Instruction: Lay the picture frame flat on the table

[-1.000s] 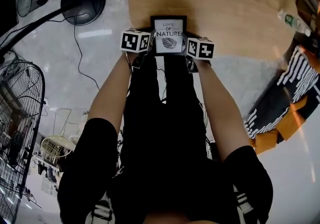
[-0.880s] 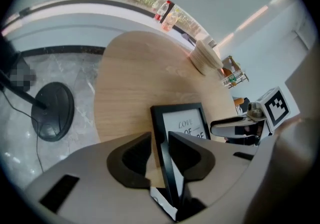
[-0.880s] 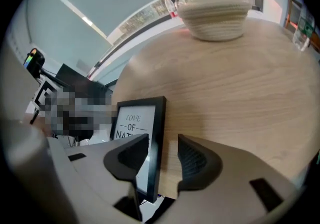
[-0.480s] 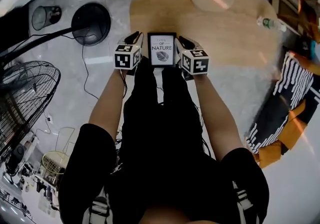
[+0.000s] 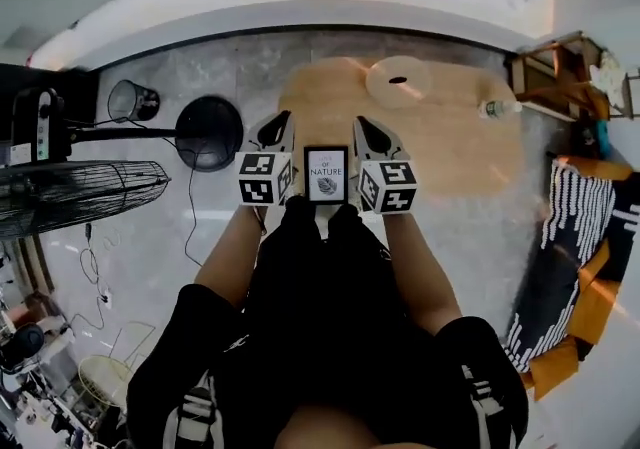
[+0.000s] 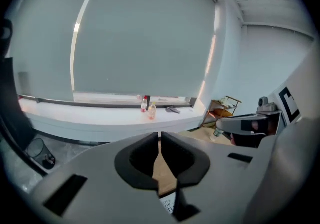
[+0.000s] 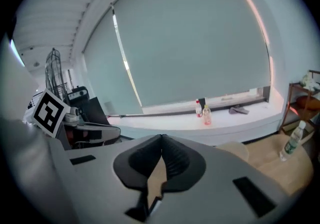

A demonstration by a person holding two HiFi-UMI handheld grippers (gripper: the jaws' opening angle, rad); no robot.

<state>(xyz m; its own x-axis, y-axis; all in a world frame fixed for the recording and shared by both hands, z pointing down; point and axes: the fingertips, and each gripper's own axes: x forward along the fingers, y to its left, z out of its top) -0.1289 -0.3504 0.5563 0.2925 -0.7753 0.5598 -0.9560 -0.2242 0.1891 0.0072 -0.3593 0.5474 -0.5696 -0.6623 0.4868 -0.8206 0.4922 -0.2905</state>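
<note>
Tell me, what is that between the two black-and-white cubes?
In the head view, the picture frame shows between the left gripper and the right gripper; both are shut and hold nothing.

- L gripper [image 5: 277, 125]: I read the jaws as just closed, tips meeting, nothing betw. them.
- R gripper [image 5: 366, 127]: same; jaws just closed, tips touching, nothing held.
- Both point fwd, tilted slightly down, side by side, not touching.
- L forearm [image 5: 232, 252] & R forearm [image 5: 415, 267]: bare, stretched fwd, approx. parallel.
</note>
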